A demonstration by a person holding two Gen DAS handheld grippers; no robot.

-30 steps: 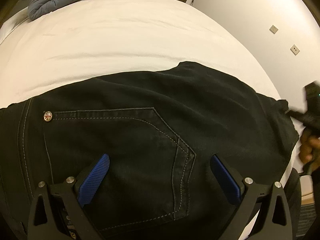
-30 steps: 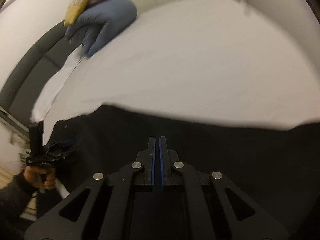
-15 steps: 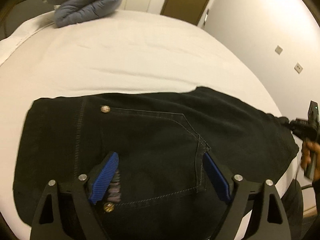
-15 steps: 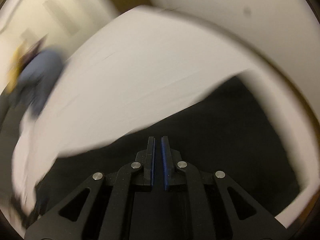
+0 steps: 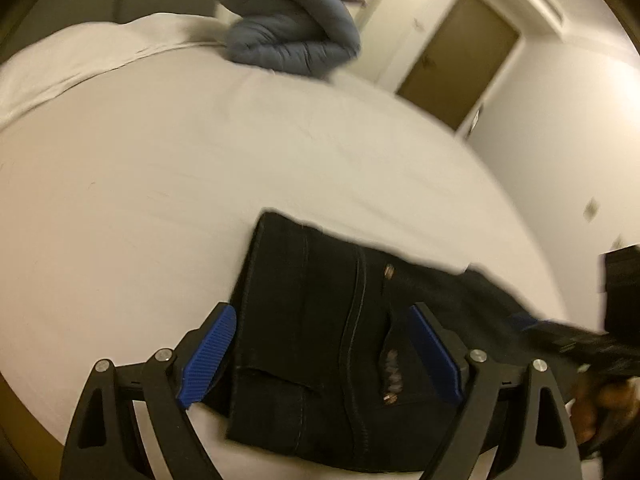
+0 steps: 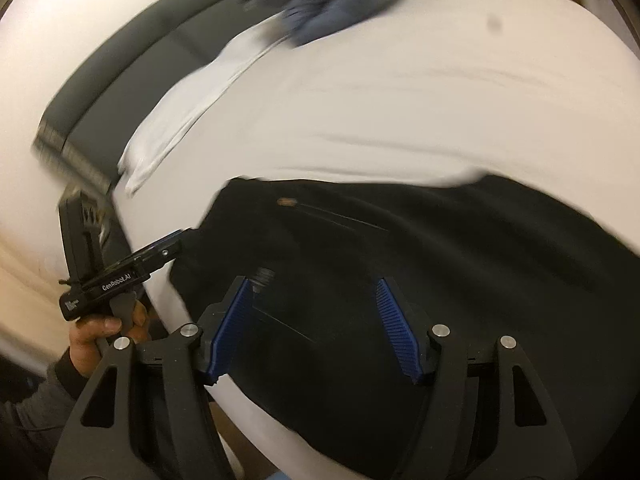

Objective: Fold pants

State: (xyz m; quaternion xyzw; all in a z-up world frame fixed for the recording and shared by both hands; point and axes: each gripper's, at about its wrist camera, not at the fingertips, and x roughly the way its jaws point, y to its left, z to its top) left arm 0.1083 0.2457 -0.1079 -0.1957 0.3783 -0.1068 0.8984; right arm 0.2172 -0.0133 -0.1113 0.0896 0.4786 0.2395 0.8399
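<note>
Black pants [image 5: 320,340] lie on a white bed [image 5: 160,200], waistband toward the left in the left wrist view. My left gripper [image 5: 320,344] hangs open above the waistband end, blue pads wide apart and nothing pinched. In the right wrist view the same pants [image 6: 440,260] spread across the near part of the bed. My right gripper [image 6: 316,320] hovers over them with its jaws opening and no cloth between the pads. The left gripper [image 6: 176,240] also shows there at the left, held by a hand [image 6: 100,332].
A folded blue-grey quilted jacket [image 5: 292,40] sits at the far side of the bed, near a dark headboard [image 6: 132,68]. A brown door [image 5: 460,60] stands in the far wall. The bed's near edge curves below both grippers.
Both grippers swung sideways over the pants and both views are blurred. The right gripper's jaws, shut before, now stand apart. The left view shifted from the back pocket to the waistband end.
</note>
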